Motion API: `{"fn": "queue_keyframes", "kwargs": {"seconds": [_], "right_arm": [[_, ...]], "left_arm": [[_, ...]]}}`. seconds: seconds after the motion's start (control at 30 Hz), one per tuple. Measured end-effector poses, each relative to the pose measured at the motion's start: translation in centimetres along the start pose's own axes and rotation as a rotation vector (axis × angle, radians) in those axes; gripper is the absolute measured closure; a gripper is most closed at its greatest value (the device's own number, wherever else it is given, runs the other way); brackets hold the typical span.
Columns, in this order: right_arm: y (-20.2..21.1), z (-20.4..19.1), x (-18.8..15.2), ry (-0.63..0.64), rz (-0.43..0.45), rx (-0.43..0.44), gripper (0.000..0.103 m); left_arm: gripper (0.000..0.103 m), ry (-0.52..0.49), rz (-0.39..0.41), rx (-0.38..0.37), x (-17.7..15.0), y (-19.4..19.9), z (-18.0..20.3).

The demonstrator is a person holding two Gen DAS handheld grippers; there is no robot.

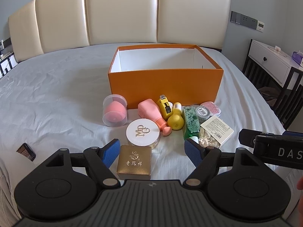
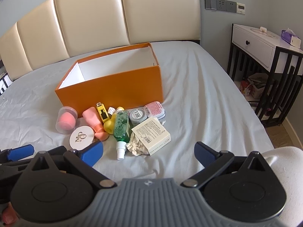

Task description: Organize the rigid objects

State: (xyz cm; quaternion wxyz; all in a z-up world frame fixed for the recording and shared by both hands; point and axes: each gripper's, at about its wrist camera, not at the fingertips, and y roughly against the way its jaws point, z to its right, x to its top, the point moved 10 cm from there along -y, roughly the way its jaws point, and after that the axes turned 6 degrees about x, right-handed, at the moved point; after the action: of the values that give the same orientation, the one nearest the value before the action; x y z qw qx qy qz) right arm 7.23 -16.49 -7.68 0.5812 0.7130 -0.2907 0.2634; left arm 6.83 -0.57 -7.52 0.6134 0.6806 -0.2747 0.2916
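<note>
An open orange box (image 1: 164, 87) (image 2: 113, 87) with a white inside stands on the bed. Before it lie a clear case with a pink sponge (image 1: 114, 110) (image 2: 66, 120), a pink bottle (image 1: 153, 114) (image 2: 93, 119), a round white compact (image 1: 143, 131) (image 2: 81, 137), a yellow tape measure (image 1: 164, 106), a yellow bottle (image 1: 175, 120), a green spray bottle (image 1: 190, 122) (image 2: 121, 128), a white carton (image 1: 217, 130) (image 2: 151, 135) and a gold box (image 1: 134, 161). My left gripper (image 1: 153, 151) is open, its fingers either side of the gold box. My right gripper (image 2: 147, 153) is open and empty, short of the pile.
A grey round tin (image 2: 137, 116) and a pink-lidded tin (image 2: 155, 110) lie by the box. A crumpled cloth (image 2: 137, 145) lies by the carton. A dark phone-like item (image 1: 26, 151) lies at the left. A white nightstand (image 2: 265, 43) stands right of the bed.
</note>
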Motion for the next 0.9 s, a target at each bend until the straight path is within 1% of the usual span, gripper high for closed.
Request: {"fn": "queue_keyframes", "kwargs": {"seconds": [0.27, 0.37, 0.4, 0.43, 0.5, 0.57, 0.6, 0.63, 0.7, 0.73, 0.77, 0.8, 0.83, 0.9], "right_arm": [[-0.5, -0.5, 0.0, 0.009, -0.004, 0.029, 0.003], [-0.7, -0.7, 0.0, 0.017, 0.011, 0.03, 0.003], [-0.9, -0.6, 0.0, 0.025, 0.007, 0.024, 0.003], [-1.2, -0.6, -0.1, 0.038, -0.007, 0.021, 0.007], [-1.9, -0.5, -0.5, 0.05, -0.045, 0.021, 0.011], [-2.5, -0.3, -0.7, 0.039, -0.062, 0.032, 0.011], [-2.8, -0.2, -0.8, 0.033, -0.064, 0.039, 0.013], [-3.1, -0.3, -0.9, 0.034, -0.069, 0.045, 0.019], [-3.7, -0.7, -1.0, 0.049, -0.08, 0.056, 0.025], [-4.0, -0.8, -0.9, 0.055, -0.078, 0.057, 0.025], [-4.3, -1.0, -0.9, 0.06, -0.074, 0.059, 0.025], [-4.6, -1.2, -0.8, 0.063, -0.071, 0.064, 0.025], [-5.0, -1.4, -0.6, 0.062, -0.064, 0.072, 0.025], [-5.7, -1.7, -0.3, 0.061, -0.067, 0.075, 0.025]], "left_arm": [[0.013, 0.017, -0.007, -0.001, 0.1, -0.3, -0.3], [0.018, 0.01, -0.008, -0.018, 0.0, -0.6, -0.4], [0.022, 0.005, -0.011, -0.031, -0.1, -0.8, -0.4], [0.023, 0.003, -0.019, -0.042, -0.3, -1.2, -0.4], [0.026, -0.001, -0.044, -0.063, -0.7, -1.9, -0.7], [0.03, -0.005, -0.078, -0.079, -1.2, -2.7, -0.9], [0.032, 0.002, -0.099, -0.092, -1.4, -3.1, -1.1], [0.032, 0.014, -0.119, -0.107, -1.6, -3.5, -1.3], [0.032, 0.051, -0.174, -0.133, -2.1, -4.4, -1.8], [0.031, 0.072, -0.201, -0.133, -2.2, -4.9, -2.1], [0.029, 0.089, -0.226, -0.124, -2.4, -5.3, -2.3], [0.02, 0.089, -0.253, -0.101, -2.5, -5.9, -2.7], [0.016, 0.076, -0.266, -0.073, -2.6, -6.4, -2.9], [0.016, 0.045, -0.277, -0.046, -2.7, -7.1, -3.0]]}}
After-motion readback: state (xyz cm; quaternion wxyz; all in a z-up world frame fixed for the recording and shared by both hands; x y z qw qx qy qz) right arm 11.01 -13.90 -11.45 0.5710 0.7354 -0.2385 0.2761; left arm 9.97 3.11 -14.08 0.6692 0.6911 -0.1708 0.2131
